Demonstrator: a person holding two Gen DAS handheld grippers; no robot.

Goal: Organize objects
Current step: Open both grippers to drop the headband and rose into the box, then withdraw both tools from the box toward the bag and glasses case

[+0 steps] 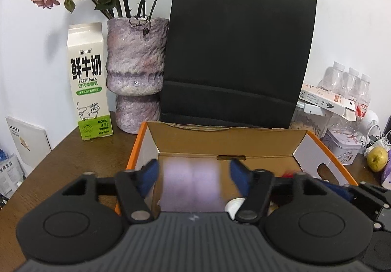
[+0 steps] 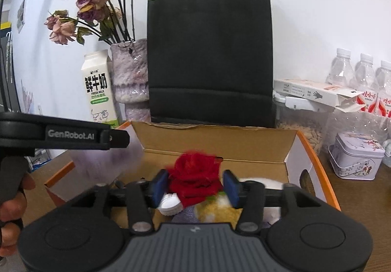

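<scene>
In the left wrist view the left gripper [image 1: 193, 175] sits low in the frame over an open cardboard box [image 1: 227, 137] with an orange rim. Its blue jaws stand spread, and a blurred pale lilac object [image 1: 191, 186] lies between them, clear of both pads. Behind the box stand a black paper bag [image 1: 234, 51], a mottled purple vase [image 1: 136, 71] of dried roses and a milk carton [image 1: 89, 81] on the brown surface [image 1: 73, 149].

In the right wrist view the right gripper [image 2: 195, 185] is at lower centre with its jaws spread either side of a red fabric rose [image 2: 195, 174] inside the box, the pads just beside it without pressing. A hand [image 2: 11, 210] at the left edge holds the other gripper's black handle. At the right of the frame stand clear bottles [image 2: 364, 73] and a small printed tin [image 2: 356, 157].
</scene>
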